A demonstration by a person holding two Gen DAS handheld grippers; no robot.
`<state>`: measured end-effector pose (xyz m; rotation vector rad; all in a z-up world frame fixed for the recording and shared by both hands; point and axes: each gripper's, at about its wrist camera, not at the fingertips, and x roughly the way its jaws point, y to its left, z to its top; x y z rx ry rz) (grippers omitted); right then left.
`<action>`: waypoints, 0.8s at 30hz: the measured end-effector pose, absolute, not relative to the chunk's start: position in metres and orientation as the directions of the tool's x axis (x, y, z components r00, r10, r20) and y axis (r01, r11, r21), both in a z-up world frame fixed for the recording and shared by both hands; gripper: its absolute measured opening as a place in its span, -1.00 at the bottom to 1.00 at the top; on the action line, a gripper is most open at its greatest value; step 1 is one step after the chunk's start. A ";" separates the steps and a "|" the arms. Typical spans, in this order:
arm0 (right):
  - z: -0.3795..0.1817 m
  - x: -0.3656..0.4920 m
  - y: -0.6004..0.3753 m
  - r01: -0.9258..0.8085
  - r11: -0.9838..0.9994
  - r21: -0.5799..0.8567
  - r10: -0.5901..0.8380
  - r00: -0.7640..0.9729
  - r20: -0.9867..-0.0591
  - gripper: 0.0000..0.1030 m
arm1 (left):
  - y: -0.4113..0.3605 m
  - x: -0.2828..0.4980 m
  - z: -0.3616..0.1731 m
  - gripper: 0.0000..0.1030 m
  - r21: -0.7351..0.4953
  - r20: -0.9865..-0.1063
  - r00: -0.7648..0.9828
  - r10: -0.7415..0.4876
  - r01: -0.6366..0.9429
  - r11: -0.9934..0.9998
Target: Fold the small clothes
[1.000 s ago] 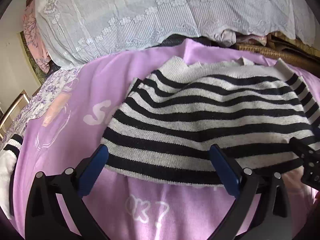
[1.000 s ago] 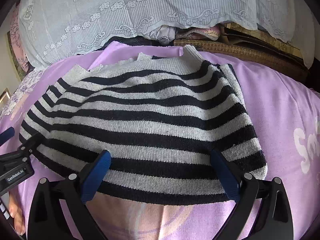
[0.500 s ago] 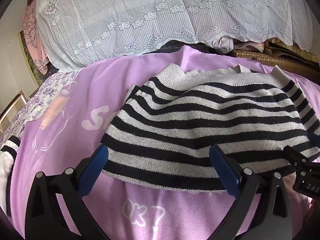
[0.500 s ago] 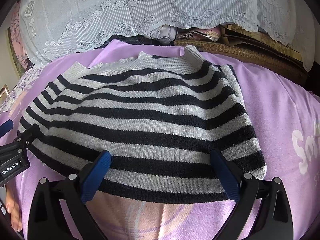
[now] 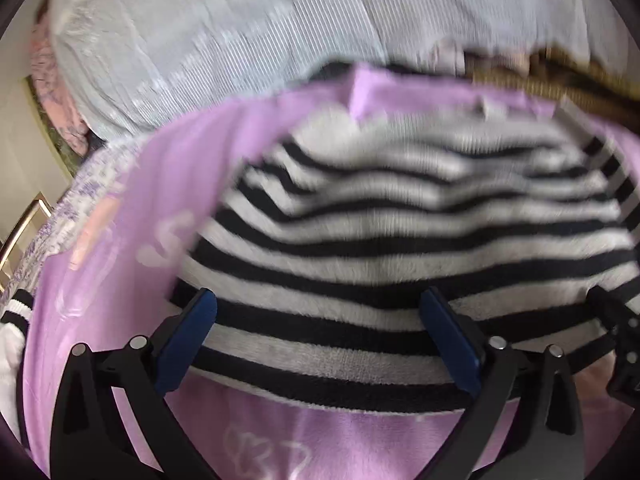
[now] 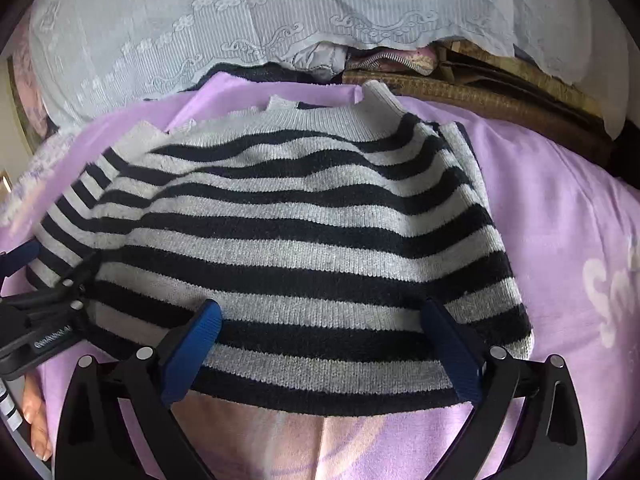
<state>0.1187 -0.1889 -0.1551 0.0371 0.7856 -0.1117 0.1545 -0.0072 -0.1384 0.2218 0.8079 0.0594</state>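
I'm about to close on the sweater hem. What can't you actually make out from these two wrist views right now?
- Left wrist view: motion-blurred; the striped sweater shows no knit detail, and the white print on the purple blanket is unreadable.
- Sleeves: folded under or out of sight in both views.
- Left gripper and right gripper: jaws wide apart over the hem; contact with the fabric is unclear.
- Items behind the lace cloth: mostly covered.

White lettering is printed on the purple blanket (image 6: 560, 216): at its right edge in the right wrist view the start of a word reads "S" and perhaps "m", the rest cut off. The left hand-held gripper (image 6: 44, 332) carries small white print, roughly "GenRobot.AI". The left wrist view is too blurred to read.
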 end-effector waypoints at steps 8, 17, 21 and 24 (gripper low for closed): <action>-0.155 0.118 -0.188 0.111 0.994 -0.014 -0.089 0.704 -0.705 0.93 | -0.003 0.152 -0.137 0.92 0.195 -0.706 0.698 0.121 0.028 0.980; -0.127 0.102 -0.185 0.122 0.992 0.024 -0.087 0.818 -0.569 0.93 | 0.002 0.151 -0.120 0.92 0.176 -0.647 0.754 0.113 0.004 0.984; -0.105 0.125 -0.171 0.120 0.993 -0.006 -0.104 0.838 -0.535 0.93 | 0.005 0.167 -0.112 0.92 0.144 -0.630 0.770 0.097 -0.007 0.990; -0.114 0.153 -0.162 0.143 0.990 -0.005 -0.121 0.814 -0.568 0.93 | 0.004 0.189 -0.129 0.92 0.165 -0.687 0.717 0.117 -0.003 0.986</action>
